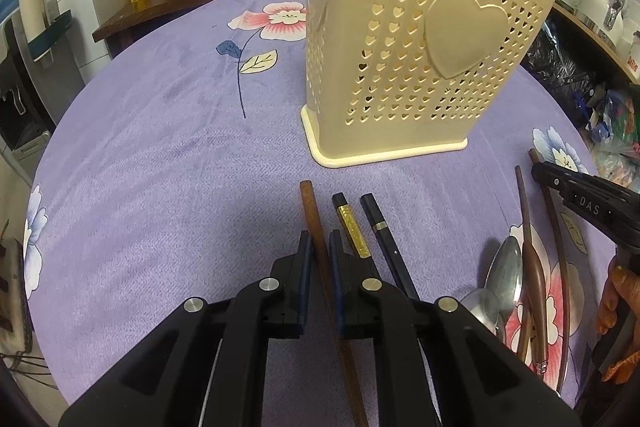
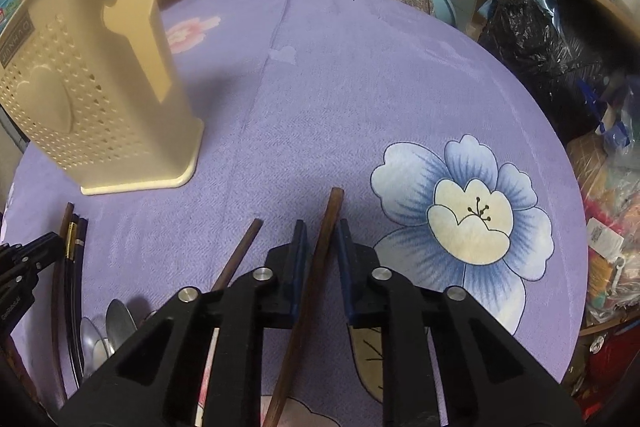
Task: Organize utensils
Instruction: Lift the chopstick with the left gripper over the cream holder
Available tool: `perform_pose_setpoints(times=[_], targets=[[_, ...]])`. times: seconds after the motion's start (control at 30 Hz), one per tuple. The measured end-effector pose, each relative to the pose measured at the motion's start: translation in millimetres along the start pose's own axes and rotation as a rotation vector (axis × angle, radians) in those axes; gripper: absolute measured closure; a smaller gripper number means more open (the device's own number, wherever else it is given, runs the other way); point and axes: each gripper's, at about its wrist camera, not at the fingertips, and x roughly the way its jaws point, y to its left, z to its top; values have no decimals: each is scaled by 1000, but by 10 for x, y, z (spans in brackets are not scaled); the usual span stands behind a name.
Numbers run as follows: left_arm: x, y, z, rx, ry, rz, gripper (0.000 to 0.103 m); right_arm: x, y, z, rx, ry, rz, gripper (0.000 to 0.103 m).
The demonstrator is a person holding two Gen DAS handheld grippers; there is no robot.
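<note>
Purple floral tablecloth (image 1: 160, 155) carries everything: cream perforated plastic utensil holder with heart cutouts (image 1: 404, 67) stands upright, well beyond both grippers, with 1 brown stick already poking out of its top.

Step in hand, as I judge it: pick up chopsticks, 1 per gripper, then drop them into the holder. To do it well, lift each stick straight off the cloth without dragging its neighbours, tilt it upright, and clear the holder rim before letting go. Both grips sit toward the thick end, so the long tails may swing; go slow.

Left gripper (image 1: 318, 247): fingers nearly together, clamped on a brown wooden chopstick (image 1: 314, 223). A black chopstick with gold glitter band (image 1: 350, 227) and a plain black chopstick (image 1: 378, 227) lie just beside it, not gripped.

Right gripper (image 2: 322, 239): fingers drawn in on a second brown wooden chopstick (image 2: 330, 219); a thinner dark brown stick (image 2: 240, 251) lies beside, untouched. Metal spoons (image 1: 504, 271) rest on the cloth between the 2 grippers.
</note>
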Motion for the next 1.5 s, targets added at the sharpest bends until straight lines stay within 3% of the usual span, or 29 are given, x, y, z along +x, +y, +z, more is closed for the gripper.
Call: perform_pose_setpoints(times=[0.33, 0.73, 0.9, 1.5], targets=[[-111, 20, 23, -8, -56, -33, 94, -194, -93, 27, 34, -57, 137, 93], [-1367, 313, 130, -47, -358, -114, 95, -1376, -253, 46, 4, -275, 278, 94], [-1752, 368, 149, -39, -469, -97, 95, -1818, -354, 67, -6, -352, 316, 94], [-2046, 385, 382, 3, -523, -104, 95, -2233, -320, 381, -85, -416, 344, 95]])
